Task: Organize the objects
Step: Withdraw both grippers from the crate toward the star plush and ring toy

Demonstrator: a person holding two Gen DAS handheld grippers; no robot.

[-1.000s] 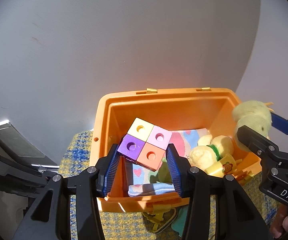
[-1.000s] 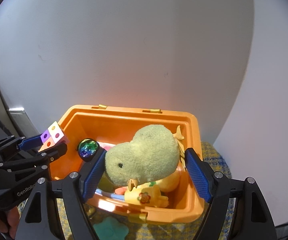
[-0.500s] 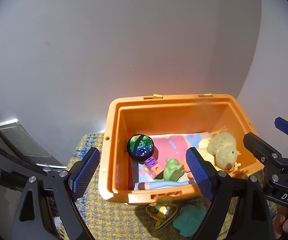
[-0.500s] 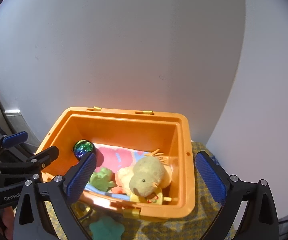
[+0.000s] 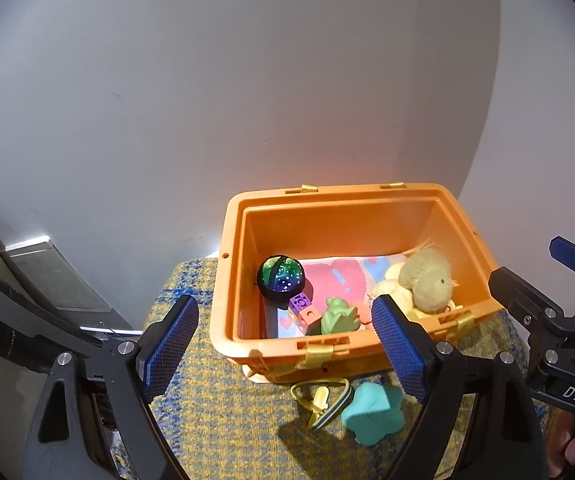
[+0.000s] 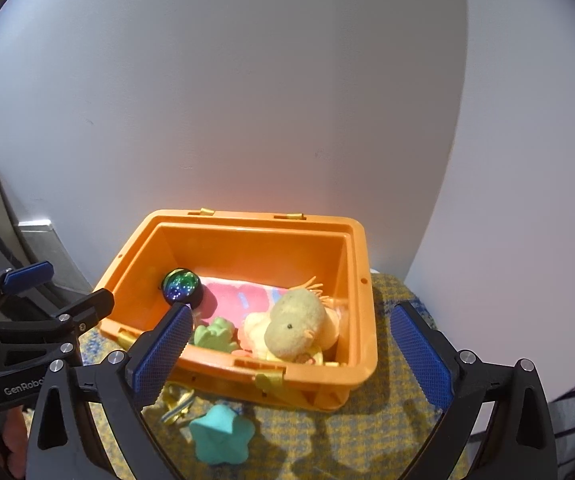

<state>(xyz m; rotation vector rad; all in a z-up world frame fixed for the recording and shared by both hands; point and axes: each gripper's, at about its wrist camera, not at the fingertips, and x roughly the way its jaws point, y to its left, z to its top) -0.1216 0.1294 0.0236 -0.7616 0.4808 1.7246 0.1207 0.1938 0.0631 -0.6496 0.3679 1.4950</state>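
Grippers both spread wide, nothing between the pads — nothing held, nothing touched. Left gripper (image 5: 285,346) hovering in front of the bin (image 5: 337,352), seen from its own camera with the left pad over the cloth (image 5: 223,412) and the right pad across the bin's front right corner. Right gripper (image 6: 293,354) likewise parted to full width, left pad in front of the bin's near wall, right pad off past its right end over the cloth.

Inside the bin, left to right: ball (image 5: 280,275) in the back left, shiny green and blue; cubes (image 5: 305,310), purple and orange, just in front of it; frog (image 5: 337,315) against the front wall; chick (image 5: 427,278) slumped on other yellow toys at the right end. All lying on a pink and blue towel (image 5: 337,274) across the bottom.

Outside, on the cloth just in front of the bin: yellow clip (image 5: 319,400) with a striped band, then star (image 5: 373,414), teal, beside it — both apart from either gripper.

Plain white wall (image 5: 247,100) behind.
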